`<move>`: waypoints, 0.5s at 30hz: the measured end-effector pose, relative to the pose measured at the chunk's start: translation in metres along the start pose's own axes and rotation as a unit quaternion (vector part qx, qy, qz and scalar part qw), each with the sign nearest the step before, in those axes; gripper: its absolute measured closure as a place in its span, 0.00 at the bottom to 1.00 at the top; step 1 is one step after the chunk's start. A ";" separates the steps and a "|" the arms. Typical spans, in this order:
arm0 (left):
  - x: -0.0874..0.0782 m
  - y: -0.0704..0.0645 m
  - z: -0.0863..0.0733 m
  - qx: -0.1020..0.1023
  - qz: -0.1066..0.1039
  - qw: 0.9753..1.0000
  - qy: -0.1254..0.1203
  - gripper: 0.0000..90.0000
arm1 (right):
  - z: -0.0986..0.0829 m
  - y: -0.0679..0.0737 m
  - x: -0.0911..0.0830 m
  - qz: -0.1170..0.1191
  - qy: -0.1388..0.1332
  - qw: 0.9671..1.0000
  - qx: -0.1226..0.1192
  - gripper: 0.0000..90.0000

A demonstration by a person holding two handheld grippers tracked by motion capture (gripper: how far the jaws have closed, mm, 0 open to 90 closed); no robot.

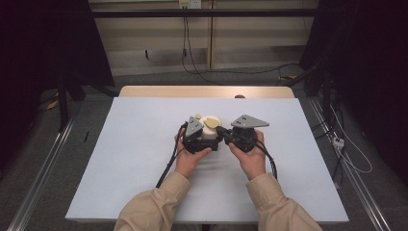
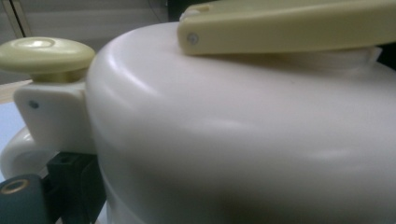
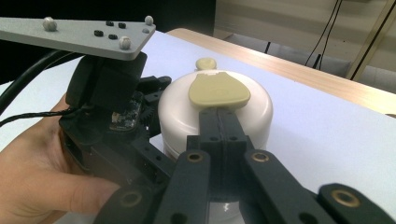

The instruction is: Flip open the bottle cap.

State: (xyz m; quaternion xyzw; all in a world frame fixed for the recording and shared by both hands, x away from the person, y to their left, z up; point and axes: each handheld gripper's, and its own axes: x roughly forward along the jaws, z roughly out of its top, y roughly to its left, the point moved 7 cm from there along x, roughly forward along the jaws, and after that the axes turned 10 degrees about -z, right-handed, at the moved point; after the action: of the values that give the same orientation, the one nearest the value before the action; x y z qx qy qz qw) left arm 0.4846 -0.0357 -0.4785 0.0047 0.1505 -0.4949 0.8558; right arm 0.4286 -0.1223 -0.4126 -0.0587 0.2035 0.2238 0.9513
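Note:
A white round pot (image 1: 210, 132) stands mid-table, with a pale yellow flap (image 1: 210, 123) on its lid and a yellow knob (image 1: 197, 116) behind it. My left gripper (image 1: 204, 140) presses against the pot's left side. In the left gripper view the pot wall (image 2: 233, 140) looms close under the flap (image 2: 289, 25) and the knob (image 2: 44, 51). One finger (image 2: 21, 198) shows beside a white bracket; the other is hidden. My right gripper (image 3: 219, 114) is shut, its joined tips touching the near edge of the flap (image 3: 217, 88) on top of the pot (image 3: 177, 121).
A pale cloth (image 1: 144, 168) covers the wooden table (image 1: 207, 91). Both hands sit close together at the centre, with black cables (image 1: 168, 163) trailing toward the near edge. Dark stands and floor cables (image 1: 346, 149) flank the table.

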 end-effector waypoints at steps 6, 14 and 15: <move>0.000 0.000 0.000 -0.001 0.000 1.000 0.000 0.07 | 0.004 0.001 0.001 -0.002 -0.002 1.000 -0.005 1.00; 0.000 0.000 0.000 0.002 0.001 1.000 0.002 0.07 | 0.006 0.001 0.002 -0.005 -0.002 1.000 -0.008 1.00; 0.000 0.000 0.000 0.002 0.001 1.000 0.003 0.07 | 0.006 0.001 0.003 -0.007 -0.002 1.000 -0.008 1.00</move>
State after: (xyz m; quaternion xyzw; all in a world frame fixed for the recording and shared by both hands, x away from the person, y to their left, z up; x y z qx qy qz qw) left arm 0.4844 -0.0353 -0.4785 0.0075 0.1519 -0.4944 0.8558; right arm 0.4328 -0.1189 -0.4081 -0.0675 0.1996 0.2193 0.9526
